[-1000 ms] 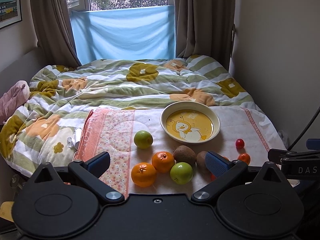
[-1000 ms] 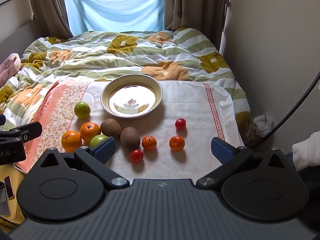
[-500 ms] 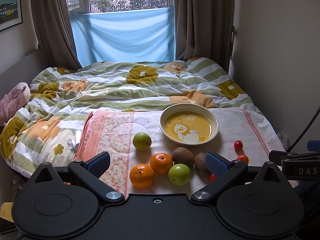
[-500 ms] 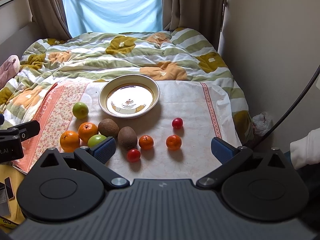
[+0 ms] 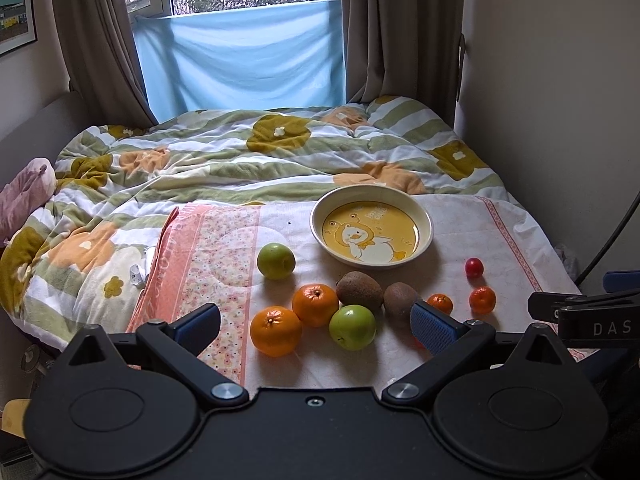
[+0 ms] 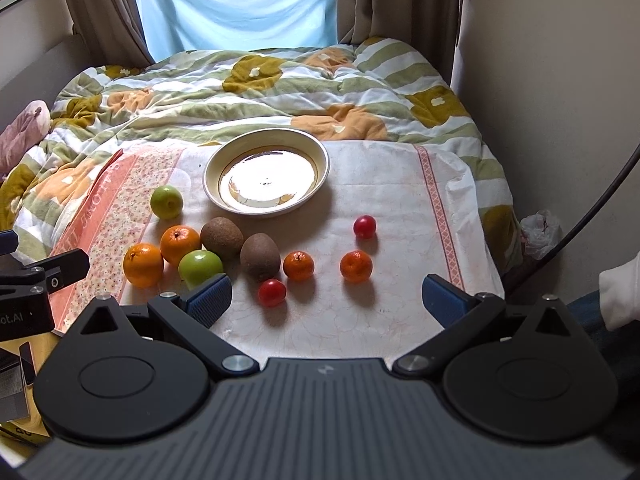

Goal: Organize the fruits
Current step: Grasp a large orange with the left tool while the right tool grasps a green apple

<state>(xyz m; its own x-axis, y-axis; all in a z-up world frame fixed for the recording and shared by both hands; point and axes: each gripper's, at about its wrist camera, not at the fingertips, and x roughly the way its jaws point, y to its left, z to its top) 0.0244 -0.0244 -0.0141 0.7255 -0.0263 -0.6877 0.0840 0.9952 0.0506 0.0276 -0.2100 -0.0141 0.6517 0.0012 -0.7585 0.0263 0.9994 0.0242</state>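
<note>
A cream bowl (image 5: 424, 216) with a yellow duck picture stands empty on a cloth on the bed; it also shows in the right wrist view (image 6: 320, 160). In front of it lie two green apples (image 5: 353, 327) (image 5: 276, 261), two oranges (image 5: 276, 331) (image 5: 315, 305), two kiwis (image 5: 359, 290) (image 5: 400, 298), two small tangerines (image 6: 298, 265) (image 6: 356, 266) and two red cherry tomatoes (image 6: 272, 292) (image 6: 365, 227). My left gripper (image 5: 316, 326) is open and empty, just short of the near fruits. My right gripper (image 6: 326, 300) is open and empty near the front tomato.
The cloth (image 5: 208, 264) lies over a green, white and orange quilt (image 5: 240, 160). A beige wall (image 5: 560, 100) runs along the right side. A window with a blue sheet (image 5: 240, 64) is at the back. A pink pillow (image 5: 24, 196) lies at the left.
Both cameras have tilted up a little, so the fruits and bowl sit lower in view. No fruit has moved. Both grippers stay open.
</note>
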